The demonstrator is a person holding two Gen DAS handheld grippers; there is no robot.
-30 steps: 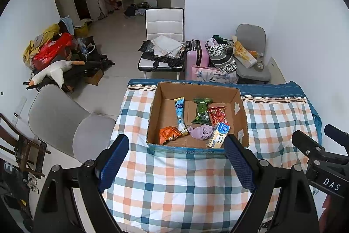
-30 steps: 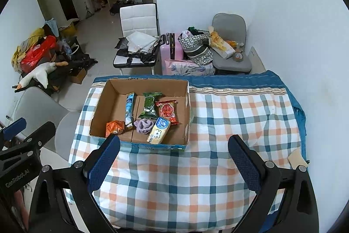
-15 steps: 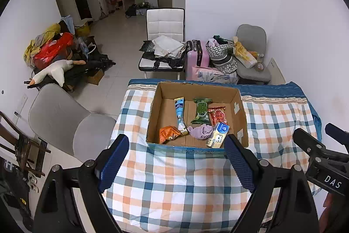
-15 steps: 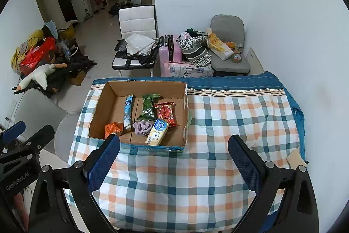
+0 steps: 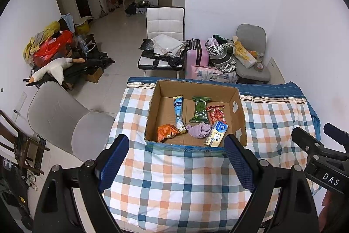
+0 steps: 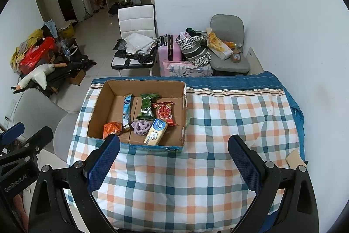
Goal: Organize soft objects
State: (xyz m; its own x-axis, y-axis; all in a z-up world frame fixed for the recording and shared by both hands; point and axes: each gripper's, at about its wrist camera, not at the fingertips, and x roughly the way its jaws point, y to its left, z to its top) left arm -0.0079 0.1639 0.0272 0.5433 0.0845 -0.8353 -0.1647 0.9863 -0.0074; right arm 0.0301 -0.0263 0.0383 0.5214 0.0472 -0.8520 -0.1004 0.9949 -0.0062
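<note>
Six soft items lie in the cardboard box point(image 5: 237, 110) near the checked table's point(image 5: 174, 189) far edge; the blue tube point(image 5: 178, 114) runs near-to-far beside the purple cloth point(image 5: 199, 130). Left gripper point(image 5: 176, 163) and right gripper point(image 6: 174, 161) hover spread, empty.

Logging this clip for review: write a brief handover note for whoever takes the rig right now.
Left gripper: open, empty, above the checked cloth before the box.
Right gripper: open, empty, likewise.
Brown cardboard box holds the blue tube, green packet, red packet, orange crumpled packet, purple soft cloth and yellow-blue carton.
Done: nothing visibly gripped or taken out.
Left: probably sort the box's contents.
</note>
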